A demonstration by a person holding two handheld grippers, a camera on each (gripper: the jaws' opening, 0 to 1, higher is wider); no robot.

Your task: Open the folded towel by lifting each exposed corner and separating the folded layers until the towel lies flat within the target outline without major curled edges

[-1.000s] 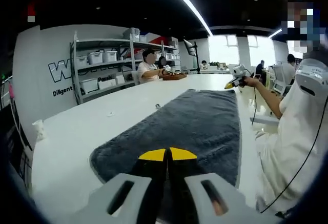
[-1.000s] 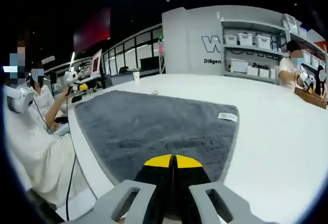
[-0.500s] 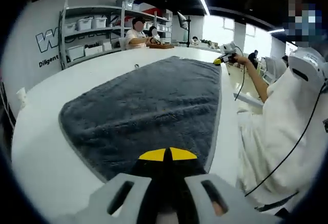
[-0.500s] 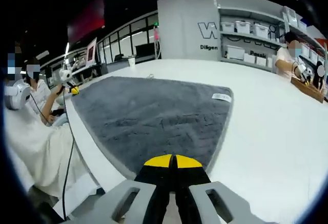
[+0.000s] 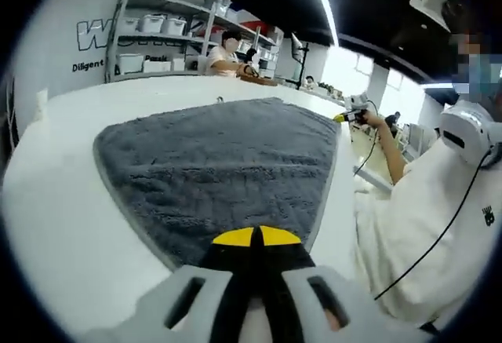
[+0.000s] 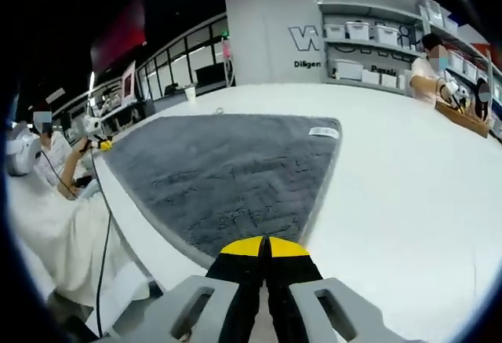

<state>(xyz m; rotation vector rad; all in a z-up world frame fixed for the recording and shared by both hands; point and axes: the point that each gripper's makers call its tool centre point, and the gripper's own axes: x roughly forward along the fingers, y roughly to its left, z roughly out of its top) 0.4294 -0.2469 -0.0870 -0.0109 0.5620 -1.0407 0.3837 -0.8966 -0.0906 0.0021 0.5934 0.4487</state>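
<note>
A dark grey towel (image 5: 220, 170) lies spread out on the white table (image 5: 70, 225), one layer showing, its edges flat. My left gripper (image 5: 256, 237) is shut, its yellow tips pinched at the towel's near corner. In the right gripper view the same towel (image 6: 227, 170) carries a white tag (image 6: 323, 132) near its far edge. My right gripper (image 6: 264, 246) is shut at another near corner. Each view also catches the other gripper at the towel's far corner along the person's side: the right one (image 5: 349, 114), the left one (image 6: 100, 142).
The person holding the grippers sits along the table edge in white clothes (image 5: 423, 233), with a black cable (image 5: 439, 241) hanging down. Shelves with white bins (image 5: 157, 29) stand behind the table. Another person (image 6: 431, 68) works at the far end. A paper cup (image 6: 190, 93) stands on the table.
Both cameras have tilted and shifted, so the towel now sits lower and wider in each view. Both grippers stay shut at the towel's corners. The towel lies as flat as before.
</note>
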